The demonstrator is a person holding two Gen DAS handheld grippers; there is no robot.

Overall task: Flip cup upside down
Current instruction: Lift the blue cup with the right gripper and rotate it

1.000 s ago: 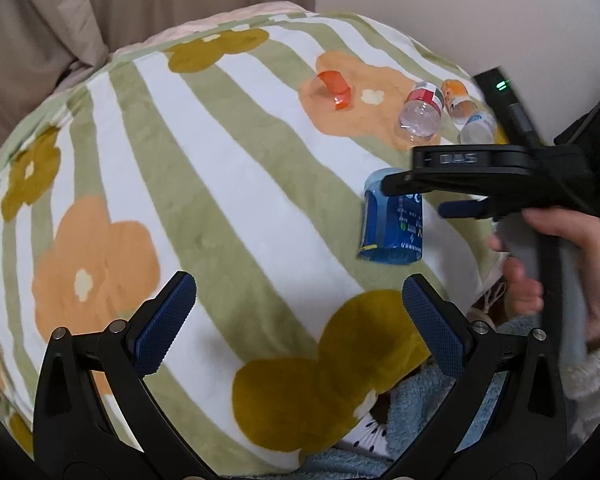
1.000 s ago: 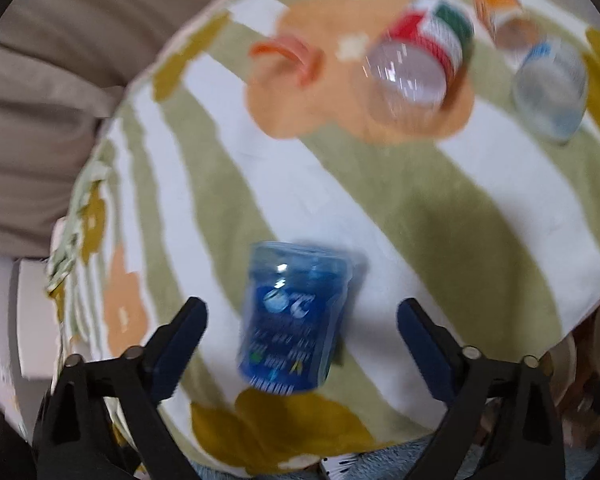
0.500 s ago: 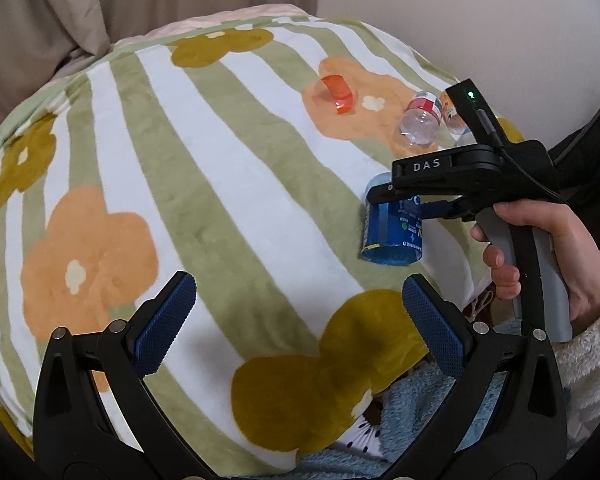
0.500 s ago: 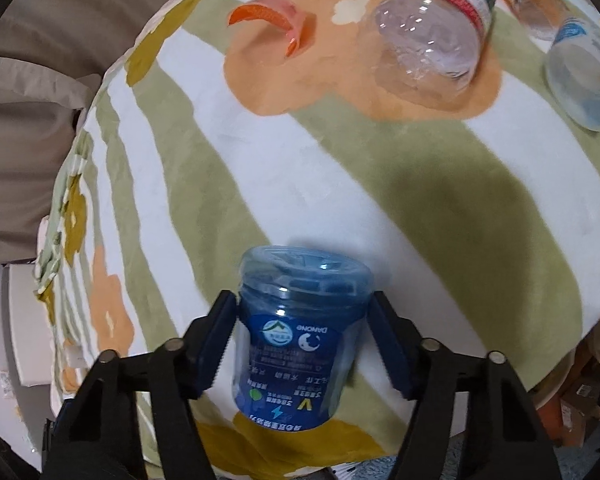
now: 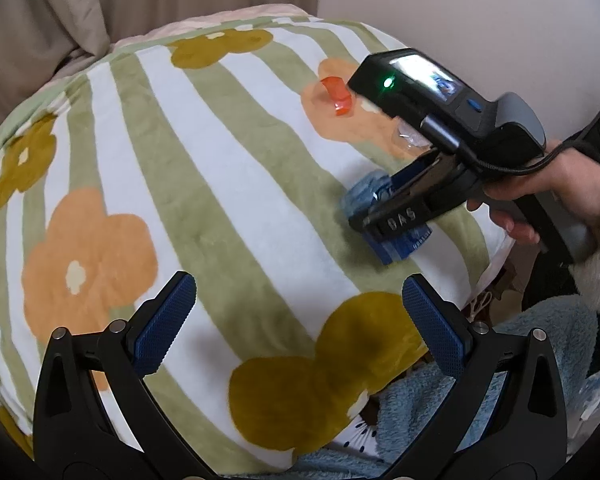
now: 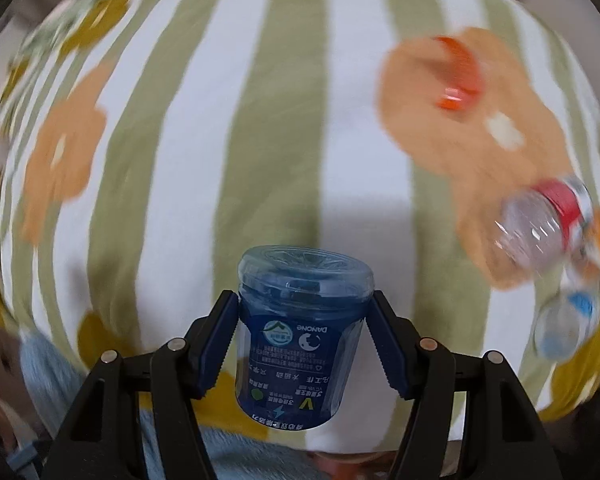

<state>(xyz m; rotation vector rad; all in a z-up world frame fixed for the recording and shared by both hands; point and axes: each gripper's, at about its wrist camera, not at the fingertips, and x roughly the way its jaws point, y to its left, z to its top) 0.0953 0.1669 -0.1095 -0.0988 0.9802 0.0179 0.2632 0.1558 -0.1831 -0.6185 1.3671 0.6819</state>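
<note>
So the blue cup (image 6: 300,336) is sitting squeezed between the pads of the right gripper (image 6: 302,340), which is clamping it around the middle from both sides. In the right wrist view its printed label is reading upside down and the closed ribbed end is facing away from the camera, so the long axis is running roughly along the fingers. From the left wrist view the cup (image 5: 384,220) is tilting well off vertical, just above the striped flower blanket (image 5: 228,184) on the right side. I'd say the turn itself is what's going on here, since the background is smearing. The next bit is probably finishing the roll and setting it down flat on that soft blanket without it tipping. The left gripper (image 5: 296,320) is hanging wide apart and empty at the near edge. Further off, an orange cap (image 5: 338,94) and a clear bottle (image 6: 540,232) are lying around.
</note>
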